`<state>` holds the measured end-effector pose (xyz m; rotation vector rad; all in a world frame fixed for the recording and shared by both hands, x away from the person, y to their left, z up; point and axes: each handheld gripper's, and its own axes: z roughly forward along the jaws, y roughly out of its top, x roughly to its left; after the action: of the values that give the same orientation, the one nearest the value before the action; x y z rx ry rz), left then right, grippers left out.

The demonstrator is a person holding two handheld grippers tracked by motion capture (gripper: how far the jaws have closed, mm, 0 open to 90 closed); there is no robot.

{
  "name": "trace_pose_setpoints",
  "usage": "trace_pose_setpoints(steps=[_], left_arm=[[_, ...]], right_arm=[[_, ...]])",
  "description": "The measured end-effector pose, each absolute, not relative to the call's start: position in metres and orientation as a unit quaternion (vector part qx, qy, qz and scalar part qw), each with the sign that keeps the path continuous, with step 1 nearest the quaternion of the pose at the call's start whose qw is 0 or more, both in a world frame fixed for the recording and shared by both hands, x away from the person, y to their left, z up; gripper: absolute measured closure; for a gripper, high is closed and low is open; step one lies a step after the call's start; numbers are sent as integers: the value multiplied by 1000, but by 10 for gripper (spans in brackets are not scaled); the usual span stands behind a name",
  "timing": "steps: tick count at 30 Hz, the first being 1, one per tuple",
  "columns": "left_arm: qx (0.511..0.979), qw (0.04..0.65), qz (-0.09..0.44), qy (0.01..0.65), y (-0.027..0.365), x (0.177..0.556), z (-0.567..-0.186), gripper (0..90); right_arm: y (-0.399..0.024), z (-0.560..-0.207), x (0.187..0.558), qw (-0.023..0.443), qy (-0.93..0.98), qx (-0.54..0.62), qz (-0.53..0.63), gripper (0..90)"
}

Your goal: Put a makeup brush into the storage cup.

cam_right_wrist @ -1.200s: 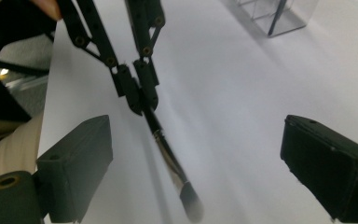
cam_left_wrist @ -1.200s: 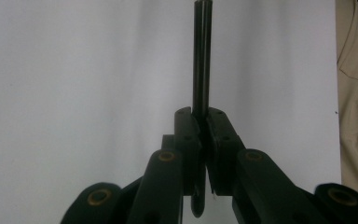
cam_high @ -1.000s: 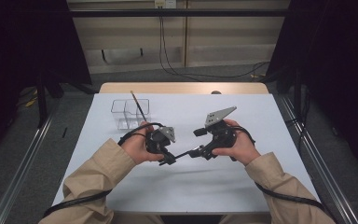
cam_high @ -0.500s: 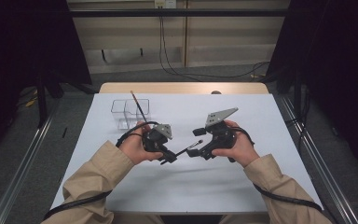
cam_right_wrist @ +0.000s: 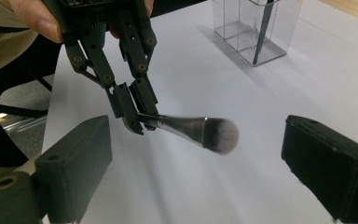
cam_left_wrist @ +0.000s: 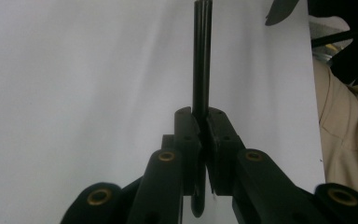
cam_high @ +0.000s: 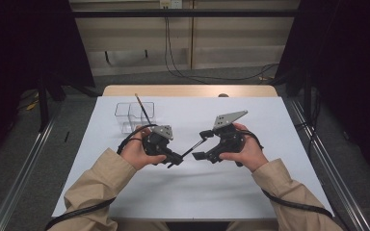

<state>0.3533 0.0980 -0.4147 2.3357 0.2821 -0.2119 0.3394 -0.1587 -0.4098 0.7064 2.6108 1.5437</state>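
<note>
White sheet-covered table (cam_high: 270, 183) has wide bare room in front of and right of the clear organizer (cam_high: 134, 117), which sits near the far-left edge. The organizer is transparent plastic, boxy, split into compartments; one thin dark brush (cam_high: 142, 109) leans inside it, which compartment cannot be told. Nearer the person than the organizer, left gripper (cam_high: 169, 158) is clamped on the slim black handle of a makeup brush (cam_right_wrist: 200, 131), metal ferrule, rounded soft bristle head, held above the table. Right gripper (cam_high: 202, 144) jaws spread wide, flanking the bristle head, not touching it.
</note>
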Motion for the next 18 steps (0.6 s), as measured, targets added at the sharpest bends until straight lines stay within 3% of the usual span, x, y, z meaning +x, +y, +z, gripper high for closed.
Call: trace_pose_setpoints(steps=[18], left_arm=[[879,448,-86,141,104,356,-418,843]], right_arm=[[-158,-414,338,16,824,238,514,80]])
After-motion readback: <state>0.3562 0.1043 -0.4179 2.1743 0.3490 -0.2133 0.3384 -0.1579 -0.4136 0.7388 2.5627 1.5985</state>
